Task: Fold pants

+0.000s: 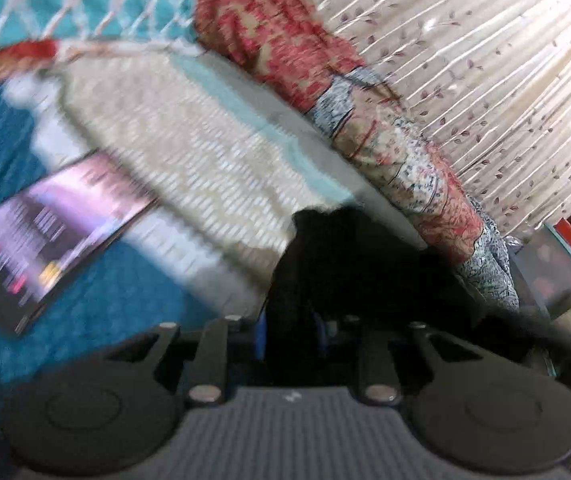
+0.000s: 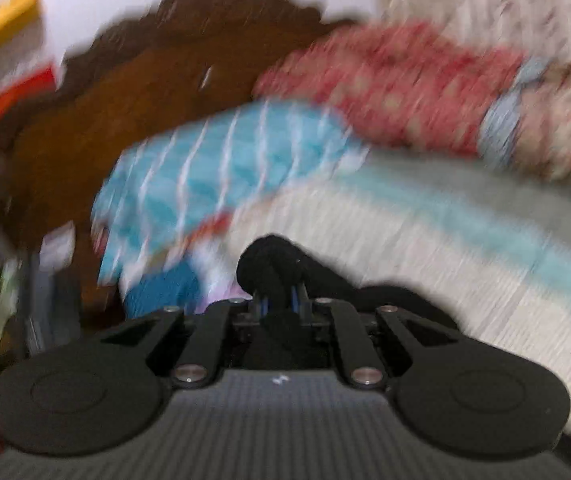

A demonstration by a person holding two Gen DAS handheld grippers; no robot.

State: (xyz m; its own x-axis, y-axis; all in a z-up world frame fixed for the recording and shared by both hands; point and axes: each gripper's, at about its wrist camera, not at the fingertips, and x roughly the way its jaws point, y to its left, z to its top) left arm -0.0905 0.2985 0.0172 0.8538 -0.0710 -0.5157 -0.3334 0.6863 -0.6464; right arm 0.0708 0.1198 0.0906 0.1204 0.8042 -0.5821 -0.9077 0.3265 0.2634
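The pants are black cloth. In the left wrist view my left gripper (image 1: 291, 316) is shut on a bunch of the black pants (image 1: 349, 256), which rises between the fingers and spreads to the right, lifted above the bed. In the right wrist view my right gripper (image 2: 281, 300) is shut on another bunch of the black pants (image 2: 273, 258), with the cloth trailing to the right (image 2: 397, 300). Both views are blurred by motion. The fingertips are hidden in the cloth.
A cream knitted blanket (image 1: 165, 136) with a light blue stripe covers the bed. A phone (image 1: 45, 240) with a lit screen lies on teal cloth at the left. A red patterned quilt (image 1: 277, 28), a curtain (image 1: 485, 60), a turquoise pillow (image 2: 213, 160) and a brown headboard (image 2: 125, 92) stand beyond.
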